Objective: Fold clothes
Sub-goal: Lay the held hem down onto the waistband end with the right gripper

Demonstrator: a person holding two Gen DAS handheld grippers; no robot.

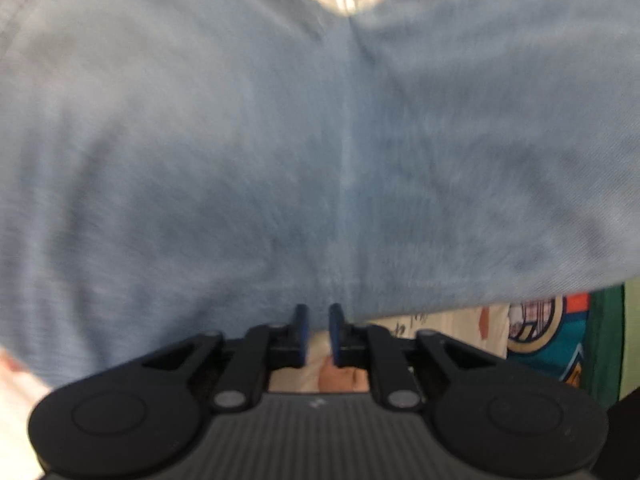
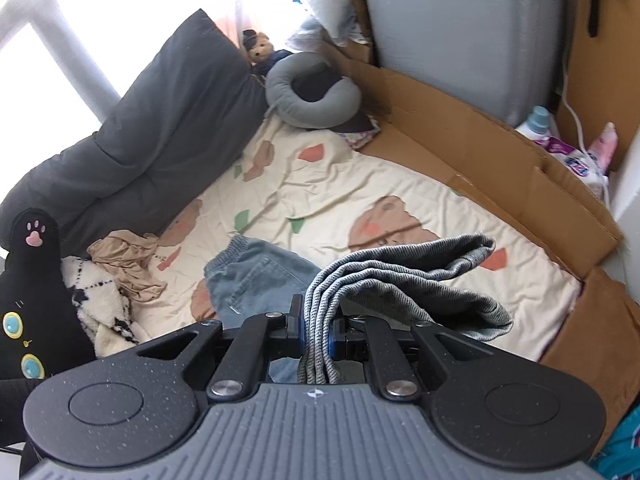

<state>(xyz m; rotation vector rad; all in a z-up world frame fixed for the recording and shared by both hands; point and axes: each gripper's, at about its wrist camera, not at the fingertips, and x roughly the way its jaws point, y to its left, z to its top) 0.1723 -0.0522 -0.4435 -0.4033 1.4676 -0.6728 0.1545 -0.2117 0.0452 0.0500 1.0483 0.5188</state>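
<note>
Gripping the soft, floppy grey knit (image 2: 400, 280) by its stacked folds, right claw (image 2: 318, 332) clamps it; left claw (image 1: 319, 332) looks released, blurry blue denim (image 1: 280, 140) just beyond.

Pale blue garment (image 1: 280, 140), grey knit (image 2: 400, 276), cream bear-print sheet (image 2: 340, 184), charcoal cushion (image 2: 160, 128).

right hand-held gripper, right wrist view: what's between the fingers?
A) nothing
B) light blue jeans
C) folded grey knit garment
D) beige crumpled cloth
C: the right hand-held gripper is shut on the folded grey knit garment, whose ribbed layers run between its fingers; the light blue jeans and the beige cloth lie apart on the patterned sheet.
</note>
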